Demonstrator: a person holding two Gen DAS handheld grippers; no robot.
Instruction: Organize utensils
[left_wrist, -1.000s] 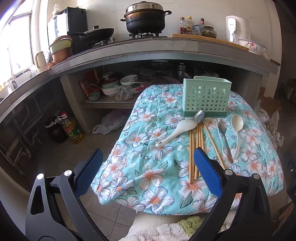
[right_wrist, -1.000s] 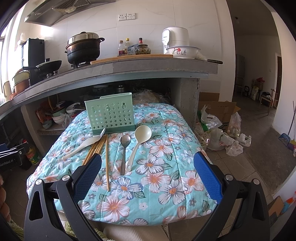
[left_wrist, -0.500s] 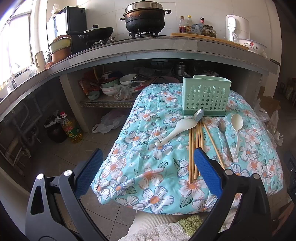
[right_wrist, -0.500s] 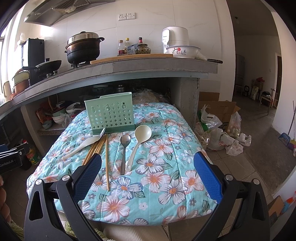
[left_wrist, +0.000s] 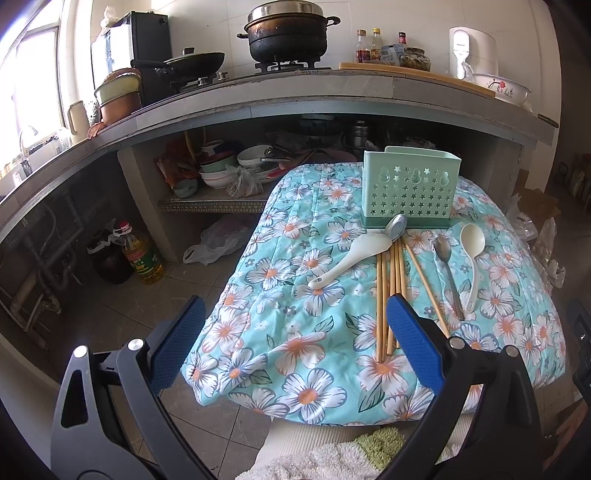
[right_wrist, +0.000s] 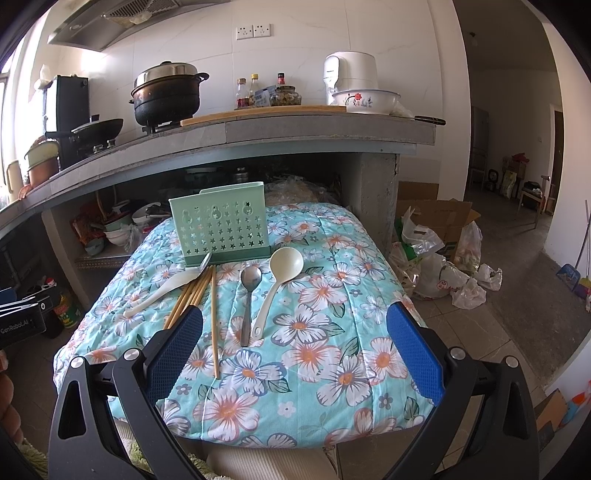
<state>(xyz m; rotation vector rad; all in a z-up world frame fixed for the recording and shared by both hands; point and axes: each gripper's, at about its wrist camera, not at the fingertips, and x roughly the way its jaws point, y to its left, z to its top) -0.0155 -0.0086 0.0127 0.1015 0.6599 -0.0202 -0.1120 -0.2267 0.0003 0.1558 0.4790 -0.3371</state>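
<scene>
You're in home kitchen. Grey stone counter (right_wrist: 295, 129) spans 10 to 1 o'clock: lidded black pot (right_wrist: 166, 96) on gas burner, wok (left_wrist: 195, 62), sauce bottles (right_wrist: 255, 92), white appliance (right_wrist: 351, 74), floral basin (right_wrist: 365, 100). Range hood (right_wrist: 110, 22) at 11 o'clock. Bowls (left_wrist: 221, 171) stacked on shelf under counter, oil jug (left_wrist: 142, 256) on tiled floor at 9 o'clock.

Daylight floods in from a window (left_wrist: 33, 85) at 10 o'clock in the left wrist view, blown out to white glare. The white wall tiles (right_wrist: 295, 66) are bright and evenly lit. The recess under the counter (left_wrist: 325, 133) sits in deep shadow. The floral quilt (right_wrist: 325, 295) is sharp and softly lit. Fisheye distortion bows the counter edge, and dark vignetting cuts off every corner.
</scene>
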